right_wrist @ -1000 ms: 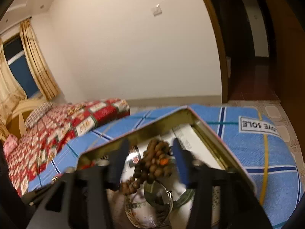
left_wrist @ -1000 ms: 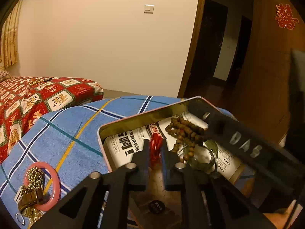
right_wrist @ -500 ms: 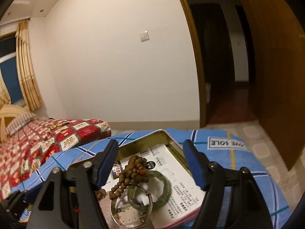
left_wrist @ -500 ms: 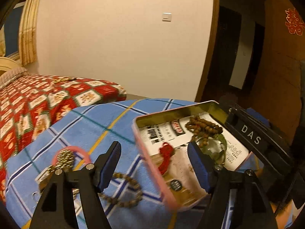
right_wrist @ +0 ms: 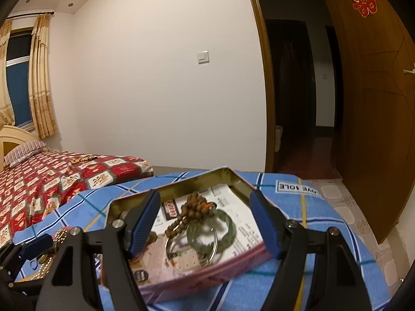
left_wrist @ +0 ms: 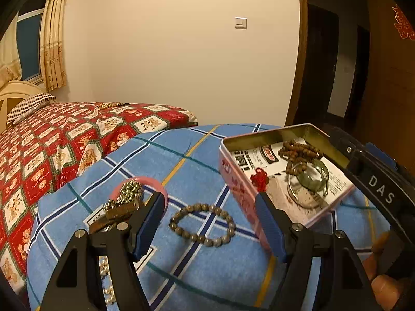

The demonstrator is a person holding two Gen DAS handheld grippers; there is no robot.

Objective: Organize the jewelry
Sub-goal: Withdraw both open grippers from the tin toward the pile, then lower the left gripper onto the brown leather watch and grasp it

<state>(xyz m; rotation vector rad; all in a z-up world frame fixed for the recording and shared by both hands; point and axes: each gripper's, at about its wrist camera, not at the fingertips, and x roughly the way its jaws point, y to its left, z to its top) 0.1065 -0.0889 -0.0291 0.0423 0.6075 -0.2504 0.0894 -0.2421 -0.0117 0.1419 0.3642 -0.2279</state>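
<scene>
My left gripper is open above the blue checked cloth, with a grey-brown bead bracelet lying flat on the cloth between and just beyond its fingers. To its right is the open pink tin, holding a red knot charm, a brown bead string, a green bangle and a silver ring. My right gripper is open, held over the tin with nothing between its pads. Below it lie the brown beads and green bangle.
A pink bangle, a gold bead chain and a brown strap piece lie left of the bracelet. A bed with a red patterned cover stands at left. A wooden door and dark doorway are at right.
My left gripper let go of the red knot charm in the tin, opened wide and drew back left over the bracelet. My right gripper opened off the brown beads and pulled back.
</scene>
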